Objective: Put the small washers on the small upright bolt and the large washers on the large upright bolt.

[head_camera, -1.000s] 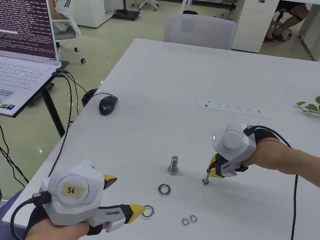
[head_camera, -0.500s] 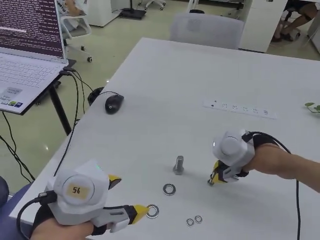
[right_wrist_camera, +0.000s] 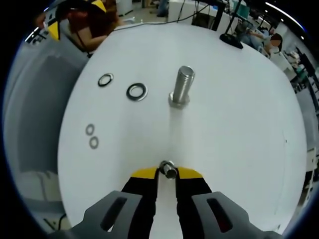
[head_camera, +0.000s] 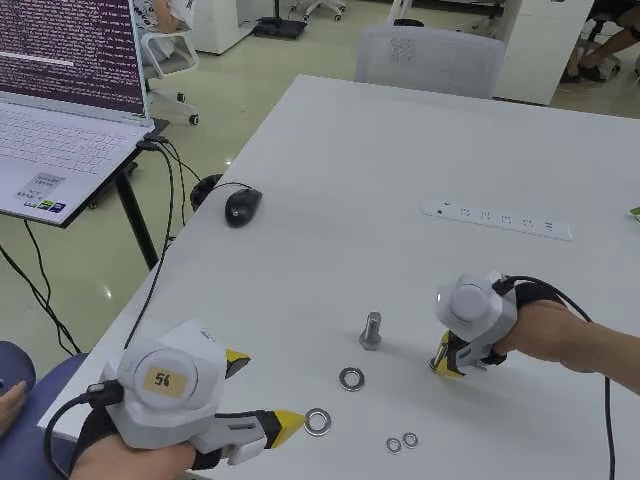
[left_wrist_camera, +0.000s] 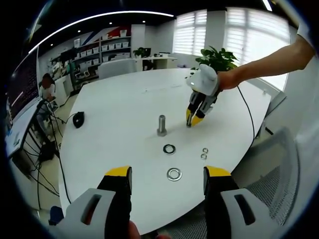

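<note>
While the right hand-held gripper (head_camera: pixel 447 362) is busy with the small bolt (right_wrist_camera: pixel 168 169), key relation: the near large washer (left_wrist_camera: pixel 174 174) lies flat on the surface (head_camera: pixel 330 180) straight ahead of the left hand-held gripper (head_camera: pixel 262 392), just past its yellow tips and in line with the gap between them.
Line to the target: beyond that washer, on much the same forward line, come the second large washer (left_wrist_camera: pixel 169 149) and then the large bolt (left_wrist_camera: pixel 161 125).
Nearer arm: the left, by a good way, for both large washers. The small washers (head_camera: pixel 394 444) sit as a pair just beside each other, between the two hand-held grippers.
Left hand-held gripper: jaws spread wide, nothing in them, low by the near edge of the surface.
Right hand-held gripper: pointed down, jaws closed on the small bolt. Whether the bolt rests on the surface I cannot tell.
Large bolt: bright steel, standing on its hex head, threaded shank up, axis vertical, clear of everything around it.
Large washers: thin shiny rings lying flat, holes up, apart from each other.
Small bolt: much slimmer, seen end-on between the jaws, near the large bolt but apart from it.
Risk, as I judge it: a thin flat ring may slide rather than lift.
</note>
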`<state>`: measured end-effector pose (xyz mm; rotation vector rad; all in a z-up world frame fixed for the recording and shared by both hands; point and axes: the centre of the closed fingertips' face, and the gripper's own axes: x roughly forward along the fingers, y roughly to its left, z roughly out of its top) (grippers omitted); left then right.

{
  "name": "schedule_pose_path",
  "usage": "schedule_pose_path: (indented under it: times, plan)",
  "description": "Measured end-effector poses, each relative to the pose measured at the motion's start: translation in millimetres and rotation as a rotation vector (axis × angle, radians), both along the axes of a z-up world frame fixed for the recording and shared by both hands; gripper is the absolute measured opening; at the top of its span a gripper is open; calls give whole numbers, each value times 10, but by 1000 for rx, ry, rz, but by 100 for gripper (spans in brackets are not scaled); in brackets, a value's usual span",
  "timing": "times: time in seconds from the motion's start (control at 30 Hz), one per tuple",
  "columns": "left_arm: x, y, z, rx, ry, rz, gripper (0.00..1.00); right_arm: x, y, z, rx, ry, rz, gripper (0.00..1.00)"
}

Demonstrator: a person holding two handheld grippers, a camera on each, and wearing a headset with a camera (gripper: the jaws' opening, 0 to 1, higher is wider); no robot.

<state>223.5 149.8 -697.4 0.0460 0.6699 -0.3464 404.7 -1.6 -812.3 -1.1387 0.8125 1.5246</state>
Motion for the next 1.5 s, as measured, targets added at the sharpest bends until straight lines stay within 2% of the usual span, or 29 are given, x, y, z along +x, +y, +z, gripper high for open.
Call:
schedule_pose_path:
  times: [0.2, 0.33, 0.47, 0.6, 0.8, 0.93, 1.03, 1.27, 1.5]
  plan:
    - [15, -19, 16, 0, -6, -5, 57, 27, -80, 116, 44, 0, -65, 19]
    - [22, -31, 22, -1, -10, -10, 57, 37, -227, 161, 71, -4, -130, 19]
    - [28, -43, 26, 0, -12, -18, 58, 37, -433, 118, 70, 11, -194, 22]
    - [35, -51, 31, -1, -15, -20, 58, -27, -578, 111, 80, 22, -230, 23]
    - [57, -75, 47, 0, -19, -27, 58, -148, -671, 35, 98, 60, -287, 23]
    - [61, -82, 53, 2, -19, -30, 57, -309, -595, 47, 119, 65, -266, 23]
    - [66, -89, 55, 4, -19, -34, 57, -468, -454, 60, 145, 76, -226, 23]
    - [89, -137, 83, 9, -23, -46, 58, -808, -197, -1, 148, 100, -137, 22]
    - [93, -186, 73, 9, -22, -55, 58, -1107, -22, -72, 148, 129, -56, 22]
